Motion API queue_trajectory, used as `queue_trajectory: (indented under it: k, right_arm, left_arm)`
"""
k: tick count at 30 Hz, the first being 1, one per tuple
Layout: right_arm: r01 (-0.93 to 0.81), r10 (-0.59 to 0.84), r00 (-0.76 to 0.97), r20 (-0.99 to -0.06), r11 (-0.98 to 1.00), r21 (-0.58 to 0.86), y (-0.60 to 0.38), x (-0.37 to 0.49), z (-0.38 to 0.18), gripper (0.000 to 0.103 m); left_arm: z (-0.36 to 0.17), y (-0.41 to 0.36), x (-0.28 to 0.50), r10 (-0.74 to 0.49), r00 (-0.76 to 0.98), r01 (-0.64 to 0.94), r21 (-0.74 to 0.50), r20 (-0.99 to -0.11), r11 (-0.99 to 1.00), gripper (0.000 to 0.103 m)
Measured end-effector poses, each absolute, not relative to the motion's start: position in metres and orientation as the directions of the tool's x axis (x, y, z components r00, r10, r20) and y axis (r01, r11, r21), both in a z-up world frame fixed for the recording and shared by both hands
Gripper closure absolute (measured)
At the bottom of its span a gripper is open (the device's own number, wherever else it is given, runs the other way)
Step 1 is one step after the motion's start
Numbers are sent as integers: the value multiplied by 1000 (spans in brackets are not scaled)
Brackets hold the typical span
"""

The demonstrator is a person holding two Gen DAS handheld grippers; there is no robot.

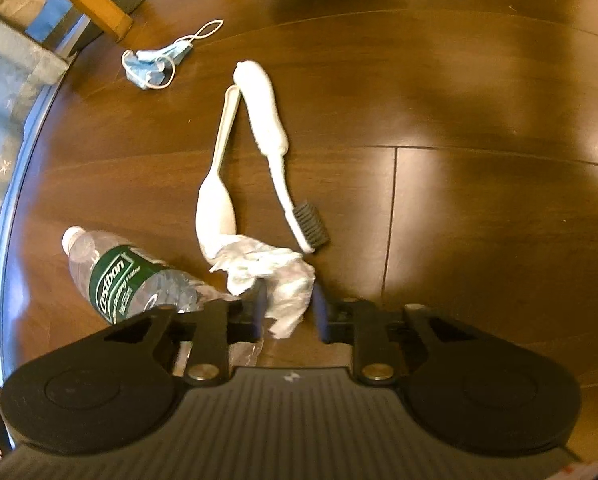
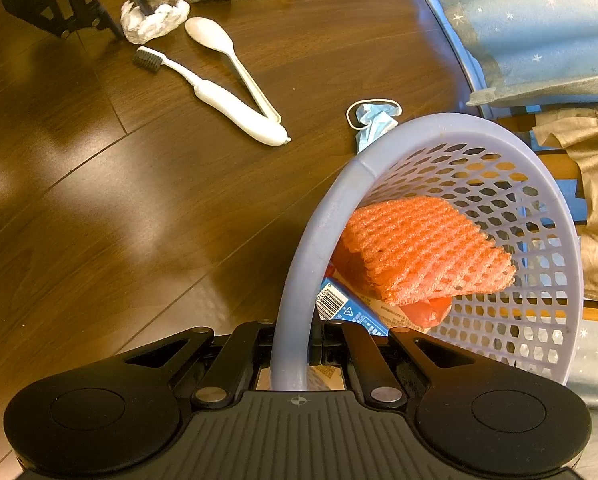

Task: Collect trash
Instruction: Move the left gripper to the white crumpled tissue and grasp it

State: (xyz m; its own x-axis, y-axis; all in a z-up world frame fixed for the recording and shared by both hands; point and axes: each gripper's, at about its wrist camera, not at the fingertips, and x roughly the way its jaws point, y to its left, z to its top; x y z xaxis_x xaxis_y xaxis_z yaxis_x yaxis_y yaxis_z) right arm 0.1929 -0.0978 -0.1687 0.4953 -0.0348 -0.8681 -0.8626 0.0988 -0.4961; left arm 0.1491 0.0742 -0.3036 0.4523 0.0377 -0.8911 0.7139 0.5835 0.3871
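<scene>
Bottle: one clear water bottle with a green label, lying on its side on the wooden table, base hidden behind the left claw.
Mask: one crumpled blue face mask, near the table edge; in the right wrist view it lies just beside the basket rim.
Spoon: one white plastic spoon, bowl touching the tissue.
Tissue: one crumpled white wad between the left gripper fingers; whether the pads press on it cannot be told.
Toothbrush: one, white with grey bristles.
Basket: one lilac mesh basket, tipped, its rim clenched by the right gripper.
Inside basket: one orange foam net; a blue barcoded packet partly hidden.
</scene>
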Motion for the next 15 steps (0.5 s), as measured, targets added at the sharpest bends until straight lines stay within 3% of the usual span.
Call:
queue_trajectory:
  k: [15]
  right_arm:
    - [-864, -35, 493, -869, 95, -494, -96, 193, -169, 103]
  left_arm:
    - [-240, 73, 162, -40, 444, 593, 261, -895, 761, 89]
